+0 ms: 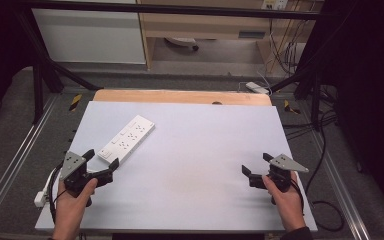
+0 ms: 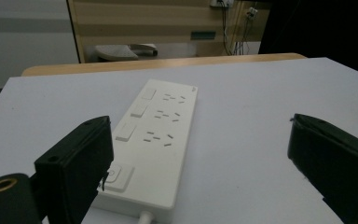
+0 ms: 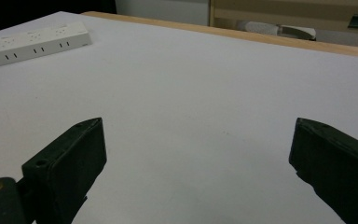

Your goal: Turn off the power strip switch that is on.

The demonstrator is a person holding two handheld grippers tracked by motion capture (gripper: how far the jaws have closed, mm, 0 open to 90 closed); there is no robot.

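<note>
Power strip (image 1: 127, 138) lies on the table (image 1: 205, 150) — both tools wide, left tool (image 1: 101, 161) beside it.

2 handheld grippers, black bodies. Left gripper (image 1: 101, 163): grey 3-cornered plate on top with small holes, black cable trailing behind. Right gripper (image 1: 256, 164): same grey plate, black cable looping off behind. Jaws: black, blocky, flat-faced, small screw hole near each tip; brass-ringed hole at base. Right hand (image 1: 286, 200): dark sleeve cuff at wrist.
</note>
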